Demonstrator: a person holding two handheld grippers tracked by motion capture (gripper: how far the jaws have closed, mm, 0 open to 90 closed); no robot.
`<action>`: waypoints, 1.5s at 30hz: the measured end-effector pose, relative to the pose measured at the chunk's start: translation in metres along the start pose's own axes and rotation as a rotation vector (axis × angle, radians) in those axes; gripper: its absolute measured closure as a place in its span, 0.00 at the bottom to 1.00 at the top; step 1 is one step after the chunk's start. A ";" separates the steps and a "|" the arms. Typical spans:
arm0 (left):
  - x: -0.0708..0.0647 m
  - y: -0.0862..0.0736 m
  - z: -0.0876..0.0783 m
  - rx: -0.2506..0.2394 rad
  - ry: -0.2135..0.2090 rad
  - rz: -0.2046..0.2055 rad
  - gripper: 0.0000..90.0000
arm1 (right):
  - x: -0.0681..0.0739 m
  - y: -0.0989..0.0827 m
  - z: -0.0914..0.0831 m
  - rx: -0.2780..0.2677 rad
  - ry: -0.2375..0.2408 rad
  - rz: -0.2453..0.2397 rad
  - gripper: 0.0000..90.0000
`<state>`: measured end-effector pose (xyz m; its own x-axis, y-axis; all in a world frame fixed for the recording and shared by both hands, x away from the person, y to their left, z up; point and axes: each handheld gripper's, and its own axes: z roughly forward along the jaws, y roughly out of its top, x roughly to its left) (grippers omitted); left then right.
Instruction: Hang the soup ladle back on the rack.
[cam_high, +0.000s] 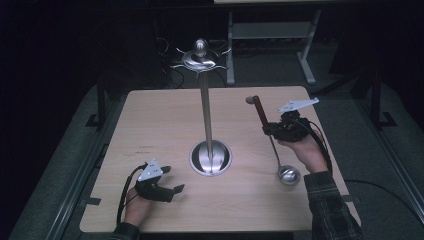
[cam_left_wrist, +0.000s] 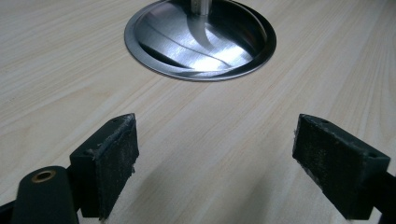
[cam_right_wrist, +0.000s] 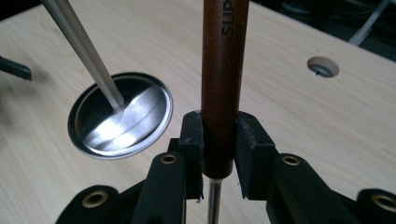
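I log: pale wooden table (cam_high: 165, 115); tall steel utensil stand (cam_high: 207, 120) at centre; my right gripper (cam_high: 270, 129), three o'clock, clamped on brown-handled steel ladle (cam_high: 289, 174); my left gripper (cam_high: 170, 179), seven o'clock, spread wide, empty.

I am working in what looks like a lab or test room rather than a home: beyond my tongs the room is dark, with grey carpeted floor (cam_high: 60, 150) on both sides of the pale wood tabletop (cam_high: 165, 120). Past the far edge of the tabletop, loose cables (cam_high: 170, 60) lie on the floor beside the white metal legs of another desk (cam_high: 270, 35). A round cable hole (cam_right_wrist: 323, 66) is cut in the tabletop ahead of my right tongs (cam_right_wrist: 219, 154), as on office furniture.
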<state>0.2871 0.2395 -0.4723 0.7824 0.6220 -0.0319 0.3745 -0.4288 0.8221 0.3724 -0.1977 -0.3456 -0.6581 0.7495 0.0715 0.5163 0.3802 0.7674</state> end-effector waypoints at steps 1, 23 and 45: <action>0.000 0.000 0.000 -0.002 0.000 -0.004 0.16 | -0.001 -0.002 -0.004 -0.031 0.001 -0.010 0.82; 0.000 0.000 0.001 -0.003 -0.002 0.005 0.16 | 0.009 -0.010 -0.030 -0.229 0.018 0.006 0.82; 0.000 0.000 0.000 -0.002 0.001 0.003 0.16 | 0.032 0.026 -0.047 -0.317 0.125 -0.051 0.82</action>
<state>0.2873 0.2391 -0.4724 0.7829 0.6215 -0.0288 0.3712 -0.4295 0.8233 0.3390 -0.1898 -0.2937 -0.7509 0.6542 0.0906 0.2980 0.2133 0.9304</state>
